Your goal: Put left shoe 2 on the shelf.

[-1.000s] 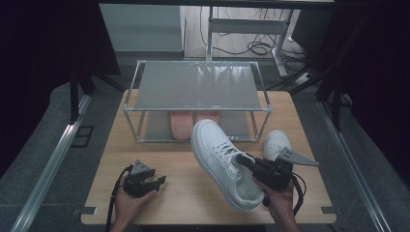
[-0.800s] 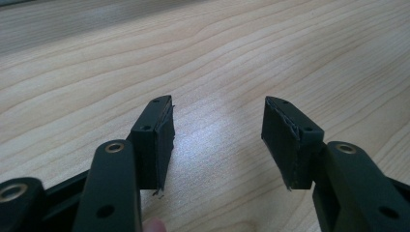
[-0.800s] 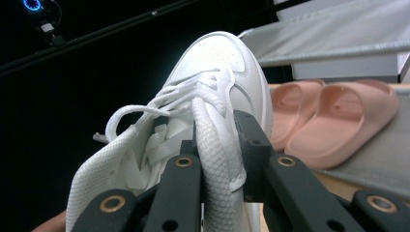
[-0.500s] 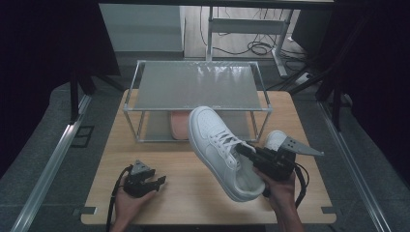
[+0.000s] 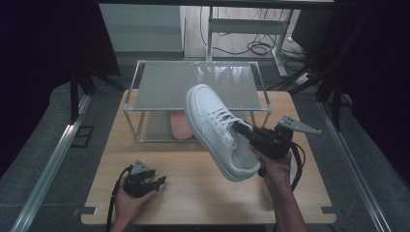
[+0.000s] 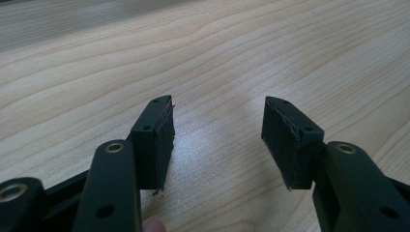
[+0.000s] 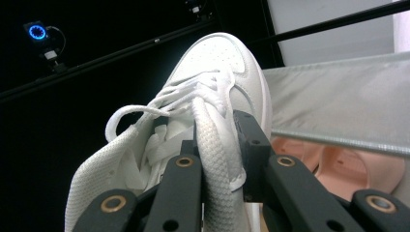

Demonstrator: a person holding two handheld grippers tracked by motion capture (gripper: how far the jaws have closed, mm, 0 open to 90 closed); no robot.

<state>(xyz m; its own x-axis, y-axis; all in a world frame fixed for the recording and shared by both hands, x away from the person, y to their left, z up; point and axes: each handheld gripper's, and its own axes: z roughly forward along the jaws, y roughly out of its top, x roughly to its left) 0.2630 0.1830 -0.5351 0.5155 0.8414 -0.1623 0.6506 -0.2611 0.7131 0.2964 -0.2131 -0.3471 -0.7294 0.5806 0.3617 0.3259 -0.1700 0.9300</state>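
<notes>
While your right tool (image 5: 241, 129) pinches the white sneaker (image 5: 215, 128) by its tongue (image 7: 215, 159), the whole shoe hangs up in the air, off the counter (image 5: 193, 183). In the right gripper view, one jaw sits on each side of that knitted tongue and both press on it, so the grip is a tight pinch, not a loose one.

Look at which way the shoe lies. Its long line runs from the heel, close by your right hand (image 5: 275, 166), out past the tip of the tool to the toe (image 5: 200, 94). The toe points ahead of the tool and a bit up, right at the metal shoe rack (image 5: 145, 84). The toe is over the front edge of the top shelf (image 5: 169, 92), which is flat and bare. Under that shelf, lower than the tool, lies a pink shoe (image 5: 180, 125).

I think the next move is to put the sneaker on the top shelf. For that, the toe must go in first, with the sole turned flat, since the shoe is tipped on its side now.

Your left tool (image 5: 157, 182) rests low on the counter, well apart from the shoe. Its jaws are spread wide with nothing between them. So your right hand is the near one, and it does the job.
</notes>
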